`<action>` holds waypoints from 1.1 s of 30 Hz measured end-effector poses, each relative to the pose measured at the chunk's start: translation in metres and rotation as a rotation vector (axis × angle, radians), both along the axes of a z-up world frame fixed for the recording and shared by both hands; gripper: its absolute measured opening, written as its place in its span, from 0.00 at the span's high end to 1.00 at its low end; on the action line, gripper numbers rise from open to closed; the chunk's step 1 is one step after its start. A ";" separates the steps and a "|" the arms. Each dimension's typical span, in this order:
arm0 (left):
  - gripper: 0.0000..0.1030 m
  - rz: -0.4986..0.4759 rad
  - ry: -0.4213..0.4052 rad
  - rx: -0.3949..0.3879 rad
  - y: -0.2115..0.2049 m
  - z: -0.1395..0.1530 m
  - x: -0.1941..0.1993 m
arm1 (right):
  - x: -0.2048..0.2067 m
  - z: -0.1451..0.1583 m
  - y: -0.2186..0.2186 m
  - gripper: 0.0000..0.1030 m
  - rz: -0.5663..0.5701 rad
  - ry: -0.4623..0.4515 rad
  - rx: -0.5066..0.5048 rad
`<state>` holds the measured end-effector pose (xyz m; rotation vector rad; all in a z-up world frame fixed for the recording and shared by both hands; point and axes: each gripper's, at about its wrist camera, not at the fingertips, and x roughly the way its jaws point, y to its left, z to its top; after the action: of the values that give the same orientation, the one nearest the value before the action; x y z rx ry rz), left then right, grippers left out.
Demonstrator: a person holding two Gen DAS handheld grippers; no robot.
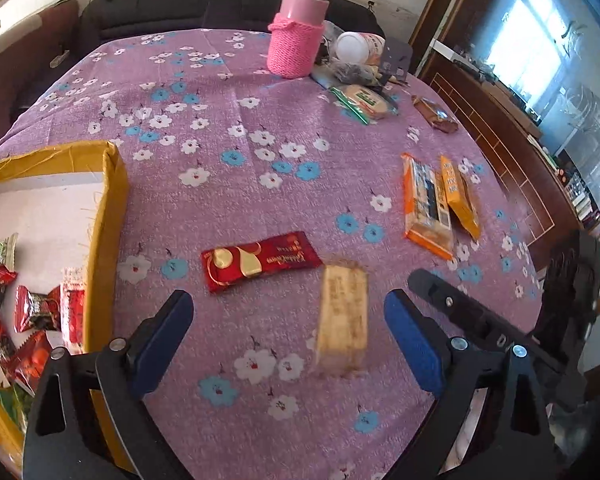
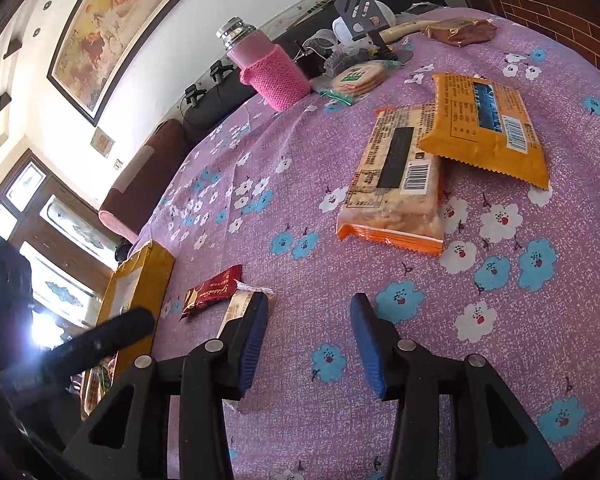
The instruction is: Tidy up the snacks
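On purple floral tablecloth (image 1: pixel 228 92), items as follows:

1. Tan snack bar (image 1: pixel 342 320), blurred in left-wrist view, lies flat between left gripper (image 1: pixel 288 332) pads w/ clear gaps both sides; jaws wide, holding nothing.
2. Red-and-gold wrapped snack (image 1: pixel 260 262), flat, just beyond and left of the tan bar, apart from it.
3. Yellow cardboard box (image 1: pixel 108 216) at left table edge, white inside; several red snack packets (image 1: pixel 32 312) in it, plus green wrappers at bottom corner.
4. Two orange cracker packs: clear-backed pack (image 2: pixel 396 184) face down, barcode up; all-orange pack (image 2: pixel 484 124) lapping over its far right corner.
5. Round rice-cracker pack w/ green label (image 2: pixel 356 78), far side, near the flask.
6. Pink flask (image 2: pixel 268 68), knitted pink sleeve, steel cap, upright.
7. Brown wrapped snack (image 2: pixel 460 32) at far right edge.
8. White cup on its side and dark phone stand (image 2: pixel 360 12), among small clutter behind the crackers.

Right gripper (image 2: pixel 310 340): jaws partly apart, nothing between pads, only bare cloth; tan bar just beside its left finger (image 2: pixel 254 336), contact unclear.
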<state>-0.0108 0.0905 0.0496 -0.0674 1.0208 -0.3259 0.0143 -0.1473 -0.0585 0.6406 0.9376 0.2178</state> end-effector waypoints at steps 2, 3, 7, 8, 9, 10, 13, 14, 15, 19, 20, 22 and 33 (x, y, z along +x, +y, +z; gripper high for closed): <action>0.06 -0.042 -0.014 0.050 -0.018 -0.009 -0.009 | 0.000 0.000 0.000 0.55 -0.001 0.000 0.000; 0.06 -0.057 -0.027 0.086 -0.028 -0.013 -0.012 | 0.000 0.001 0.001 0.55 0.001 -0.002 -0.006; 0.06 -0.113 -0.061 0.205 -0.061 -0.025 -0.010 | 0.000 0.002 0.001 0.54 -0.005 -0.007 -0.016; 0.06 -0.136 -0.071 0.220 -0.067 -0.029 -0.008 | 0.000 0.001 0.000 0.55 -0.016 -0.002 -0.030; 0.06 -0.146 -0.074 0.223 -0.069 -0.033 -0.005 | 0.000 0.001 -0.003 0.56 -0.031 0.002 -0.039; 0.06 -0.141 -0.063 0.243 -0.069 -0.038 -0.001 | -0.001 0.000 -0.007 0.56 -0.043 0.001 -0.024; 0.24 -0.134 -0.071 0.198 -0.057 -0.040 -0.001 | -0.001 -0.001 -0.011 0.53 -0.055 -0.002 0.000; 0.42 -0.129 -0.069 0.186 -0.052 -0.037 -0.001 | -0.001 -0.001 -0.010 0.52 -0.051 -0.004 -0.007; 0.62 -0.127 -0.061 0.167 -0.046 -0.034 -0.002 | 0.000 0.000 -0.008 0.51 -0.046 -0.006 -0.016; 0.67 -0.070 -0.050 0.084 -0.020 -0.026 -0.007 | 0.000 0.002 -0.001 0.51 -0.023 -0.013 -0.035; 0.67 -0.060 -0.044 0.059 -0.013 -0.025 -0.009 | 0.000 0.002 -0.001 0.50 -0.019 -0.015 -0.037; 0.67 -0.050 -0.039 0.004 0.000 -0.021 -0.016 | 0.002 0.002 0.001 0.50 -0.005 -0.012 -0.022; 0.62 0.031 -0.026 -0.236 0.069 0.001 -0.076 | 0.071 0.035 0.124 0.43 0.560 -0.060 -0.296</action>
<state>-0.0868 0.1595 0.0509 -0.2913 0.9514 -0.4165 0.0853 -0.0232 -0.0236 0.0866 1.0512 0.5807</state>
